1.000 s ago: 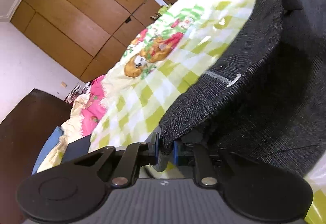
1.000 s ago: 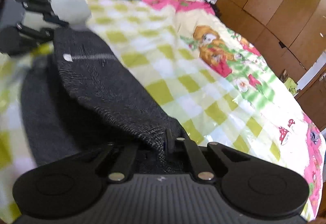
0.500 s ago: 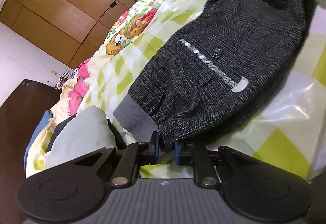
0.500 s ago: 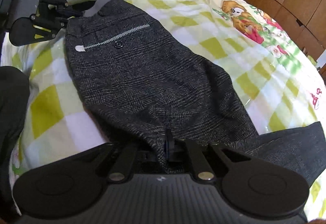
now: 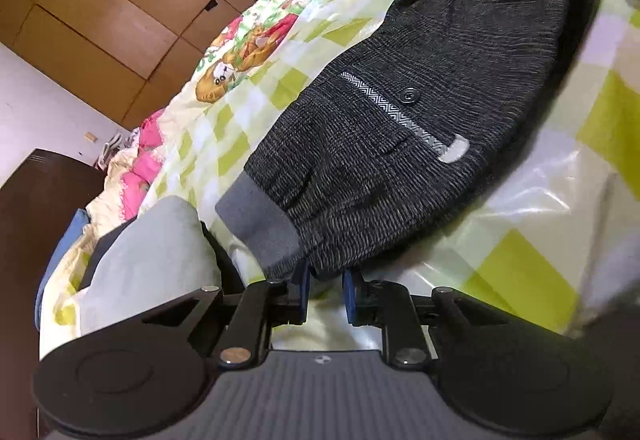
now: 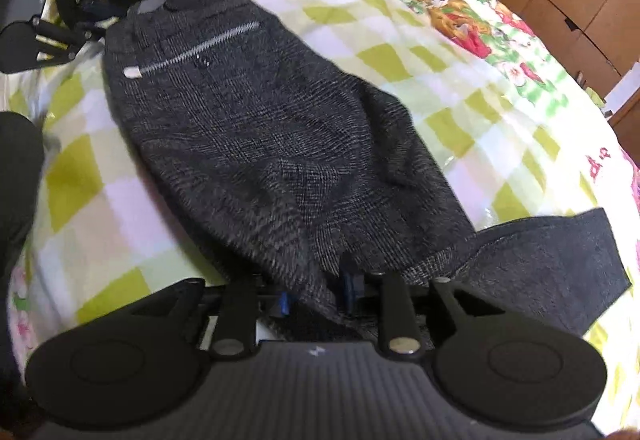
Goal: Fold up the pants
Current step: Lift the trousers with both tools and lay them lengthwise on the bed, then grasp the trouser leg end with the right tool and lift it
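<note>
1. On the checked green and white bedsheet the dark grey tweed pants lie flat and long, with the back pocket and its button facing up.
2. The lengthwise fold seems done: only one leg width shows, and a second layer peeks out at the right edge in the right wrist view.
3. The crosswise fold, leg ends toward the waistband, is still left, as I judge it.
4. The left gripper sits at the waist corner, low over the sheet, just beside a pale grey folded cloth on its left.
5. Its blue pads stand apart with a small gap; the cloth edge rests just between them, so the jaws look released or nearly so.
6. The right gripper is at the other end of the pants, low and pointing along the garment toward the left gripper.
7. Fabric passes between its pads, which also stand a little apart; whether they press the cloth I cannot tell.
8. A separate dark grey piece of cloth lies near, on the right.
</note>
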The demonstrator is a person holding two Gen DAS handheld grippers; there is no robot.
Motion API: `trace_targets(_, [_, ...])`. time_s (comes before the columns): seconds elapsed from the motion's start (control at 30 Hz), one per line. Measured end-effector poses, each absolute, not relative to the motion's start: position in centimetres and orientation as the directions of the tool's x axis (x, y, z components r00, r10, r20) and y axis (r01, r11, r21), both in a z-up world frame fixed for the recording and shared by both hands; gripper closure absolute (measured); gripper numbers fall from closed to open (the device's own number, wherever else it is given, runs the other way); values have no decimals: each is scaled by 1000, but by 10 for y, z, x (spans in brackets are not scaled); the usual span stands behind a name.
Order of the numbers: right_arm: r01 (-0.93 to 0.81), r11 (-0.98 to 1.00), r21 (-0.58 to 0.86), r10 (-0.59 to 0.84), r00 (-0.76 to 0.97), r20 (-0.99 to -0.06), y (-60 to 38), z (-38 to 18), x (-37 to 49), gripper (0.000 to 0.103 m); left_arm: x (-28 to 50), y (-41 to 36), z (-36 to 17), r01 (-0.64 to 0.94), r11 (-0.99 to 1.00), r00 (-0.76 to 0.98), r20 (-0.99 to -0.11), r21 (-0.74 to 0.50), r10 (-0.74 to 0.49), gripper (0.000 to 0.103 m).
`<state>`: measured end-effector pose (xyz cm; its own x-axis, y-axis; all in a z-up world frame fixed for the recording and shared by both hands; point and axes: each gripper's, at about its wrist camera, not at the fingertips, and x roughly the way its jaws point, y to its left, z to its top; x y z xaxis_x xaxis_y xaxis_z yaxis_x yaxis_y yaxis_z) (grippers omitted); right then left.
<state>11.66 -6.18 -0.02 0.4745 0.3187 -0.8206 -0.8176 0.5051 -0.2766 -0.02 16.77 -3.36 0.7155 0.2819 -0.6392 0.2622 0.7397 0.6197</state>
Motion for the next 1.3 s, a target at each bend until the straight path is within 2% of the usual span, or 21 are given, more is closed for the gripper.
trace_targets(0.2, [-761,620,-192,357,491,-795,-101,31,121,70,-14,150,-8,257,756,722,-639,602,264,68])
trace_targets(0.27, [-732,659,-173,354,504,-788,-114,42,125,64,-12,134,4,269,762,743,-630,590,226,68])
trace_targets(0.33, [-735,664,-138,357,473,-806,-128,48,129,57,-5,115,13,292,759,766,-617,582,178,68])
trace_targets(0.4, [-685,719,-114,339,490,-803,-142,52,136,55,6,94,20,325,776,779,-618,541,104,68])
trace_targets(0.5, [-557,829,55,385,496,-778,-163,59,176,55,32,60,22,388,808,779,-626,443,-30,68])
trace_targets(0.57, [-485,873,49,345,544,-765,-164,57,210,55,53,35,21,422,814,774,-625,399,-95,68])
trace_targets(0.67, [-366,929,58,284,603,-745,-161,49,277,55,78,-2,20,447,800,795,-588,399,-151,68])
trace_targets(0.77, [-195,974,117,217,638,-739,-164,35,350,55,103,-24,24,448,838,784,-587,312,-201,67])
trace_targets(0.87, [-91,989,113,145,638,-756,-161,17,406,54,123,-40,22,425,866,775,-600,265,-196,67])
trace_targets(0.97, [-12,995,96,83,612,-787,-156,0,449,55,140,-49,20,411,888,753,-626,207,-203,62])
trace_targets(1.1, [54,998,-32,-57,568,-821,-153,-34,495,53,154,-56,5,377,906,735,-657,193,-166,62])
trace_targets(1.17, [71,997,-28,-64,580,-812,-159,-39,499,55,156,-60,1,363,912,733,-663,189,-154,63])
trace_targets(1.2, [73,997,-18,-58,590,-806,-163,-38,498,67,157,-60,-1,357,916,731,-666,183,-152,63])
trace_targets(1.23, [66,998,12,-30,598,-801,-172,-36,495,90,156,-60,-1,358,917,727,-669,177,-154,63])
trace_targets(1.27, [59,995,80,29,598,-801,-183,-32,492,97,155,-61,-1,359,916,727,-669,179,-154,63])
trace_targets(1.3, [58,988,141,77,606,-792,-197,-25,488,98,153,-63,-1,360,913,732,-665,193,-148,63])
